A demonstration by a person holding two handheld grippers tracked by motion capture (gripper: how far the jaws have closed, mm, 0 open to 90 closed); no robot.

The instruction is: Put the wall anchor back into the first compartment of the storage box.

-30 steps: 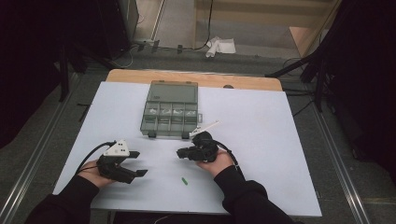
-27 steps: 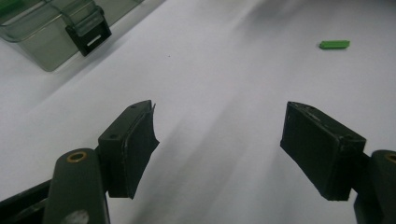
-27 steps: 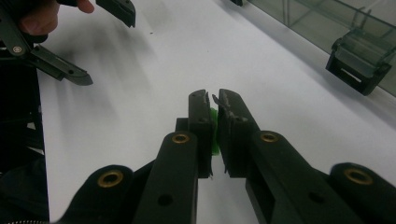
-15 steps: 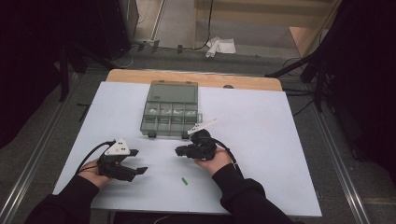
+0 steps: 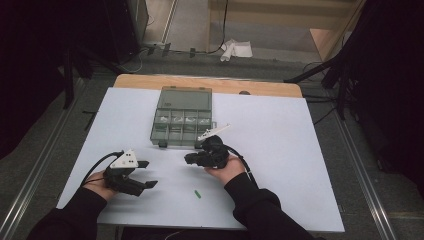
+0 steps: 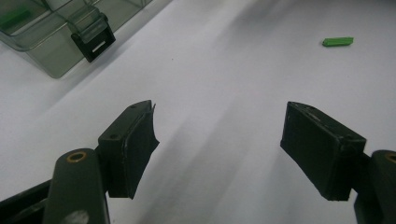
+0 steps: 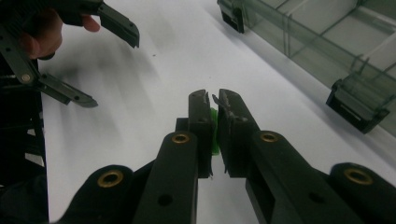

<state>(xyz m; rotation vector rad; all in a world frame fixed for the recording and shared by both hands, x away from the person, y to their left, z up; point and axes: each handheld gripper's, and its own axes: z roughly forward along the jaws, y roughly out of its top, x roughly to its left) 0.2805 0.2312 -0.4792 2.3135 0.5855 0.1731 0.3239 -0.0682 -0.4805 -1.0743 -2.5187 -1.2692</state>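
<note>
Near the clear box [image 5: 182,117], the right gripper [image 7: 213,99] pinched a small green piece [image 7: 214,135] (barely visible); the left gripper [image 6: 219,133] rested wide apart, another green piece [image 5: 197,194] lying loose between the hands.

A small green plastic piece [image 7: 214,133] sits pinched upright between the right gripper's [image 7: 213,99] nearly closed jaws.

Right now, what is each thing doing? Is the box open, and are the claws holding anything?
Box: lid looks closed, front latches down.
Left claw: open, holding nothing.
Right claw: shut on a green piece.
Loose green piece: lying flat on the table, touched by nothing.
</note>
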